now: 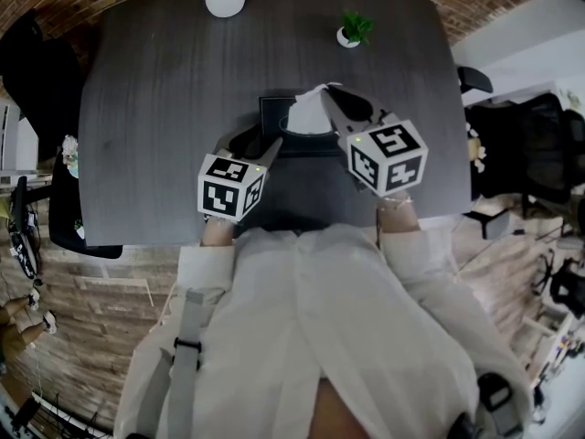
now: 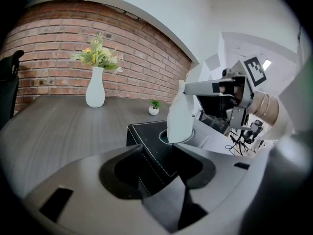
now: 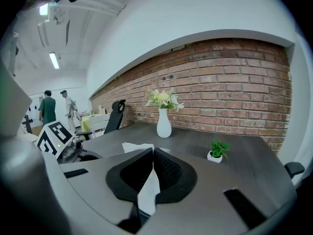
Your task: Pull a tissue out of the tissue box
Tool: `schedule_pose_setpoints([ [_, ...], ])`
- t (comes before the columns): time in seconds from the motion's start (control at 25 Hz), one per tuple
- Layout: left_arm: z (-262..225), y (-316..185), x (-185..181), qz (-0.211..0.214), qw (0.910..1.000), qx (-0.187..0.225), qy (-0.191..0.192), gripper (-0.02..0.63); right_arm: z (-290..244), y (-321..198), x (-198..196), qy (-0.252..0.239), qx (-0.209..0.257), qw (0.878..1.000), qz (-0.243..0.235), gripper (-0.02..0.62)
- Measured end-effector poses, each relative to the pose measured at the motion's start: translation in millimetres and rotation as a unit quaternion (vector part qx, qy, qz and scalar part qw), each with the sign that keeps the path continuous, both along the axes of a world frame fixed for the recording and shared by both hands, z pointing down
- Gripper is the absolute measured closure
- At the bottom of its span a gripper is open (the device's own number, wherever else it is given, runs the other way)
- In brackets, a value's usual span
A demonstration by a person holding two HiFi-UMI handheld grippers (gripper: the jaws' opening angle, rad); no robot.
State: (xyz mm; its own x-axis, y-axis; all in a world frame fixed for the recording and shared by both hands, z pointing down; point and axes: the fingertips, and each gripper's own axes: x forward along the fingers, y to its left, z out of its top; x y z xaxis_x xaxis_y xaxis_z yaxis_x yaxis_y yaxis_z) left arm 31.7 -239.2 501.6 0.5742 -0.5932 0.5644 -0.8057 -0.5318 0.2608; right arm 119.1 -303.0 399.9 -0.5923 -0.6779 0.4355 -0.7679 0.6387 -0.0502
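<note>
In the right tongs (image 3: pixel 152 153), a white tissue (image 3: pixel 148 192) above the black tissue box (image 1: pixel 272 115).

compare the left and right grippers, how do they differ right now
The left gripper holds its jaws wide on a corner of the tissue box; the right gripper has its jaws nearly together, pinching the tissue. The left sits low beside the box; the right is higher, above its opening. Both carry marker cubes.

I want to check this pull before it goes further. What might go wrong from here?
The right gripper pinches the tissue only near its top, so the sheet may tear or slip free. The left gripper holds just one corner of the tissue box, so the box could tip or lift with the pull.
</note>
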Motion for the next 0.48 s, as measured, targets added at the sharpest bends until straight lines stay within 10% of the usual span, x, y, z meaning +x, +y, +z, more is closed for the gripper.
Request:
schedule_pose_setpoints([
  [0.48,-0.2,0.4,-0.4,0.0,1.0,-0.001,0.002,0.416,-24.5,-5.5,-7.0,-0.008,0.029,1.0,-0.004,0.584],
])
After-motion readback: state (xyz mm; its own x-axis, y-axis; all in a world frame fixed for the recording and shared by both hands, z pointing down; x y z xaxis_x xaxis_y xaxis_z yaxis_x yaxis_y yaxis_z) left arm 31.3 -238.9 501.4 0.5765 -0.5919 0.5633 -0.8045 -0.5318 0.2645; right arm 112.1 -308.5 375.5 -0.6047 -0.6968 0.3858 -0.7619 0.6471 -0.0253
